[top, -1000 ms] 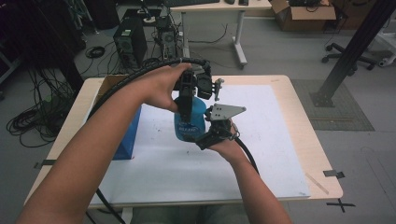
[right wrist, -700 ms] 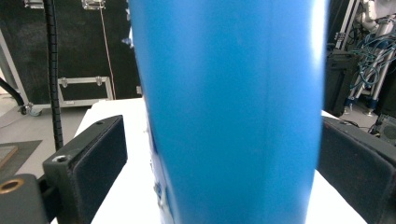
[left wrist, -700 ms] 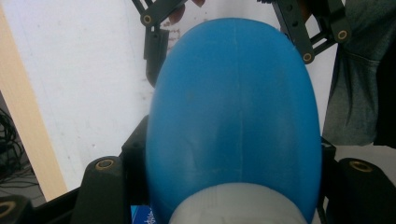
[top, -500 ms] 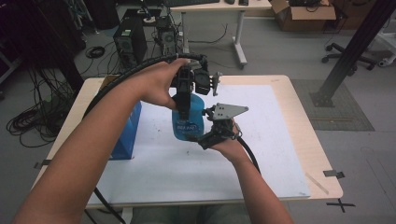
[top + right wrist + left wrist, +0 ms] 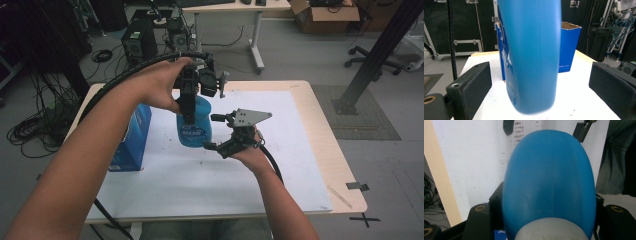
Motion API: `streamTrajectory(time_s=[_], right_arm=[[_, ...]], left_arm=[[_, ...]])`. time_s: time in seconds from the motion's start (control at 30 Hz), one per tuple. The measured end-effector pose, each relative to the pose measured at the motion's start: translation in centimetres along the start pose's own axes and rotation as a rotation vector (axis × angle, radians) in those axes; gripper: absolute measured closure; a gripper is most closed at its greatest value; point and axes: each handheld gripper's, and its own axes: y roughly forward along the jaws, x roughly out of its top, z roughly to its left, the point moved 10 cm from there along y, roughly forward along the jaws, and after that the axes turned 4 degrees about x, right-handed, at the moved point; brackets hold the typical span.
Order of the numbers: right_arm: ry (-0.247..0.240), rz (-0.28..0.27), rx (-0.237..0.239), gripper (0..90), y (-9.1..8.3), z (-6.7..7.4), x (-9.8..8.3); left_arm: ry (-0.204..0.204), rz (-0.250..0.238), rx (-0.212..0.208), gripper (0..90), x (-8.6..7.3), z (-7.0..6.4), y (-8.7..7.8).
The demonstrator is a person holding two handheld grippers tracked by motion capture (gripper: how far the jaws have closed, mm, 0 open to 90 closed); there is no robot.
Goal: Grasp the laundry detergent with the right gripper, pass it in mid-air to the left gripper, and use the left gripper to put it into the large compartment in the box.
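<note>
Gripping the blue bottle [image 5: 194, 127] at frame centre, left gripper [image 5: 189, 107] clamps its neck from above; right gripper [image 5: 225, 135], jaws wide, straddles its base without contact.

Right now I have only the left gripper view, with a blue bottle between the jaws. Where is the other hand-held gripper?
Observer: The right hand-held gripper is level with the blue bottle's lower body, coming in from the side.
Operator: Closed on it?
Observer: No. The right gripper view shows its jaws open, with a gap on each side of the bottle.
Operator: Anything else nearby?
Observer: An open-topped blue box stands on the table beside the bottle.
</note>
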Motion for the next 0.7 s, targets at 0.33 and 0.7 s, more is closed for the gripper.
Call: streamTrajectory(time_s=[0.33, 0.7], right_arm=[[-0.016, 0.019, -0.026, 5.4, -1.8, -0.6, 0.3], [-0.019, 0.079, -0.059, 5.6, -3.6, -1.6, 0.1]], left_arm=[[-0.099, 0.027, -0.011, 39.1, -1.4, 0.9, -1.5], [-0.218, 0.045, -0.022, 39.1, -3.3, 1.9, -3.1]])
